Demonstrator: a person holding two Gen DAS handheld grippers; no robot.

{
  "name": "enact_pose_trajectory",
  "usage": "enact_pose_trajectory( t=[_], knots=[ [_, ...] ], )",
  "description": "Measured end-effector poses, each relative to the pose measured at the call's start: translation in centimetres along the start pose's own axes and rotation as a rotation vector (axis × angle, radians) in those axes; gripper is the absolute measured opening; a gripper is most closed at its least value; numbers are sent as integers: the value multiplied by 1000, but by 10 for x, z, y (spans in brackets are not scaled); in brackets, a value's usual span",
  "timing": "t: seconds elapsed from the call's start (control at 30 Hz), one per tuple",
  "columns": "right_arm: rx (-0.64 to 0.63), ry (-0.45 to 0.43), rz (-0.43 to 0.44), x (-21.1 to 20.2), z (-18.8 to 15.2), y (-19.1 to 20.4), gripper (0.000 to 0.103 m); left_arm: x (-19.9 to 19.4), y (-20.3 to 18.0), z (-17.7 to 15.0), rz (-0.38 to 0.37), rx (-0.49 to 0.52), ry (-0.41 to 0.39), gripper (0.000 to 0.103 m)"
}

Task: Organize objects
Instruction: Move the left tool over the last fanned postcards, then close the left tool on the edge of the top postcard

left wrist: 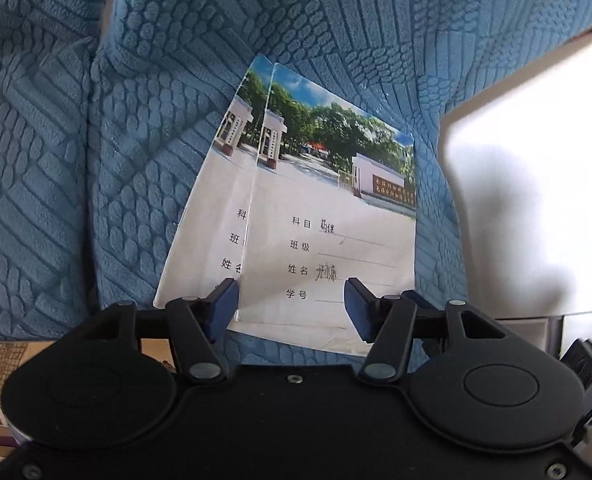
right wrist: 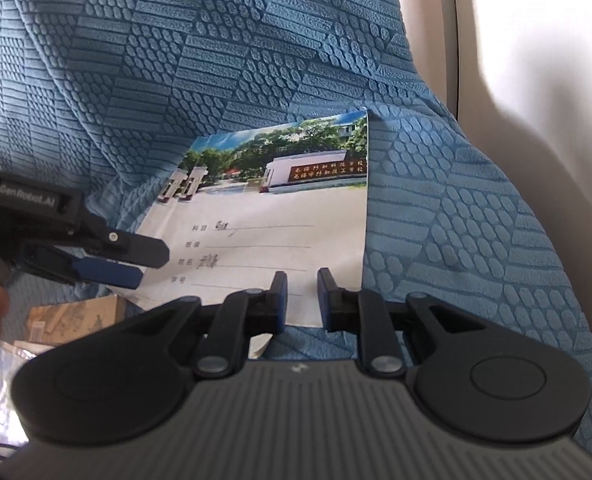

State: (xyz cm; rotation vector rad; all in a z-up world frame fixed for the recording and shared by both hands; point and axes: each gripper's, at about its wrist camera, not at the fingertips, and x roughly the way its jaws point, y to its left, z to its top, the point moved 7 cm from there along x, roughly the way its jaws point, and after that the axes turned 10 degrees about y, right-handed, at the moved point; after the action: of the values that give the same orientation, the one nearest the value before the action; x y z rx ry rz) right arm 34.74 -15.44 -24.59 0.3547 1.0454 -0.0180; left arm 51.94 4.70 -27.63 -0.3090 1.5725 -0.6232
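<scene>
We see the two notebooks [left wrist: 328, 216] already stacked on the blue sofa [left wrist: 95, 160] at the frame's centre, the left tool [left wrist: 291, 312] released over them, the right tool [right wrist: 302, 300] nearly clenched but grasping nothing, so tidying remains.

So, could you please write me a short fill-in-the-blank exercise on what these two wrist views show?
1. The notebooks lie on a textured sofa cover coloured ____.
2. The number of notebooks in the overlapping stack is ____.
3. The gripper with the wider gap between its fingers, left gripper or right gripper, is the ____ one.
4. The printed photo on the top notebook's cover fills its ____ half.

Missing words: blue; two; left; upper
</scene>
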Motion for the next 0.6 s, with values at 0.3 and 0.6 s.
enact_pose_trajectory(
  t=[0.3,0.6],
  knots=[
    [41,-8,38,-2,0,-8,14,-11,10,2,-148,-81,11,50],
    [50,-12,57,-2,0,-10,14,-3,13,9,-211,-95,47,40]
  ],
)
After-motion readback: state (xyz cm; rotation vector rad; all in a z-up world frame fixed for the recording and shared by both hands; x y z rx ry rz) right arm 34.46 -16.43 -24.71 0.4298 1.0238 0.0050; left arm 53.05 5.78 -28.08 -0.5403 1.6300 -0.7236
